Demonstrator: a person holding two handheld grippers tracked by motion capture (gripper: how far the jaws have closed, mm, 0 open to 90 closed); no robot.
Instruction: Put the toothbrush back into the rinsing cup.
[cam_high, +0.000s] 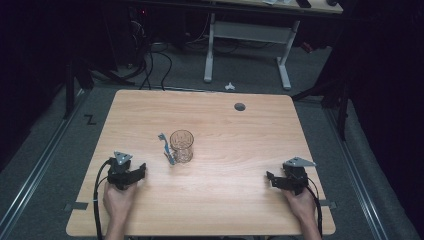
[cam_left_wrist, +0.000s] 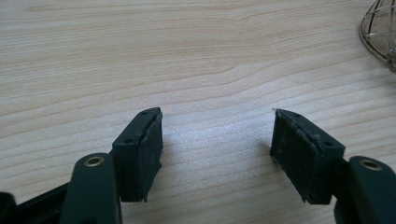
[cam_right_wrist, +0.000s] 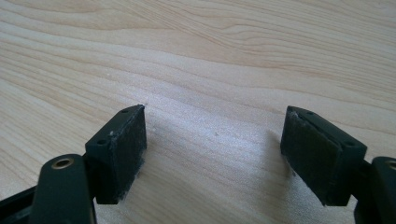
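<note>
Nothing looks begun: both hand-held grippers, left (cam_high: 141, 171) and right (cam_high: 270, 178), rest agape and empty on the pale wooden desk (cam_high: 225, 200), well apart from the clear patterned glass tumbler (cam_high: 181, 145) and the small blue plastic toothbrush (cam_high: 166, 149) just beside it.

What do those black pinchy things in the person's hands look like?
Each one is black plastic. The left gripper and right gripper each carry a grey three-cornered plate on top and trail a black cable back along the arm. Each has two blocky jaws with flat dark pads and brass-coloured rivets. No sleeves show.
</note>
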